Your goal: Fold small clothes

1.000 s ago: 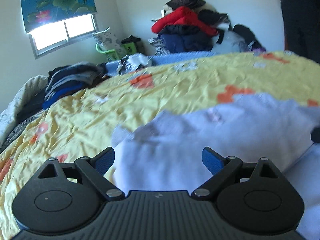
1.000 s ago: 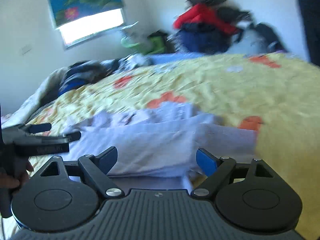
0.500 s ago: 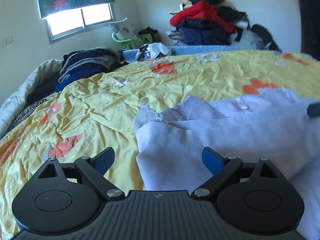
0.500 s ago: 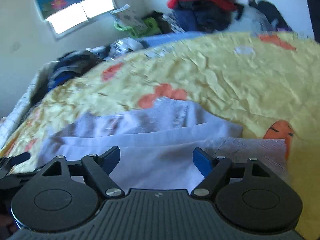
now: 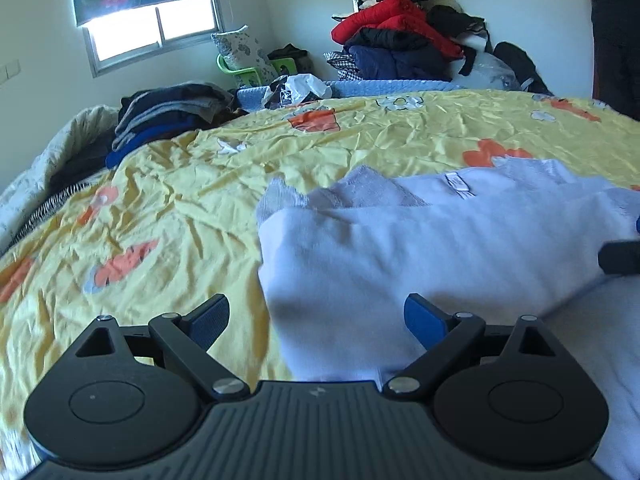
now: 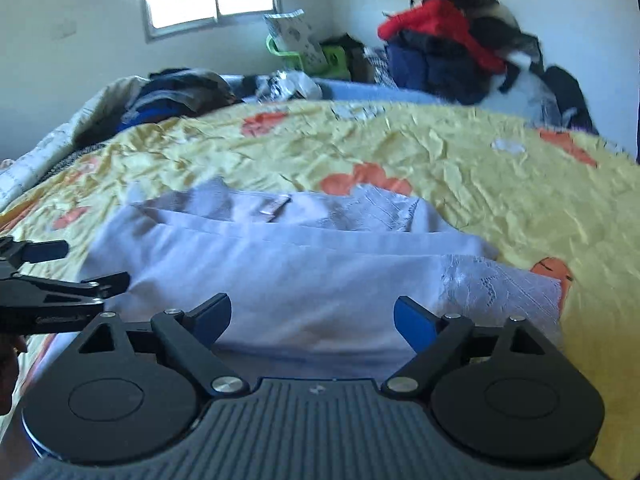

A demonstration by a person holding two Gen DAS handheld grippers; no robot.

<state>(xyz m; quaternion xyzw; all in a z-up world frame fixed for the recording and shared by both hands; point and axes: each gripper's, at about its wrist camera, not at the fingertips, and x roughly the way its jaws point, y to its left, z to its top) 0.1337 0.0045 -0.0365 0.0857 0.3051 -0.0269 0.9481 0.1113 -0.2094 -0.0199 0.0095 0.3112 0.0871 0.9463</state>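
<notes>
So the bed with the crinkled yellow sheet and orange flower print (image 5: pixel 180 208) has the pale lavender-white cotton garment with lace trim (image 5: pixel 400 248) lying near its front edge, now doubled over on itself with the label showing along the far fold. A second ago both views were blurry mid-swing; now they've settled low over the cloth. The left tool (image 5: pixel 316 316) is spread wide, pinching nothing. The right tool (image 6: pixel 312 316) has just been opening a bit more, with only fabric below it. I'd guess that fold's laid and released, smoothing or another fold next.
</notes>
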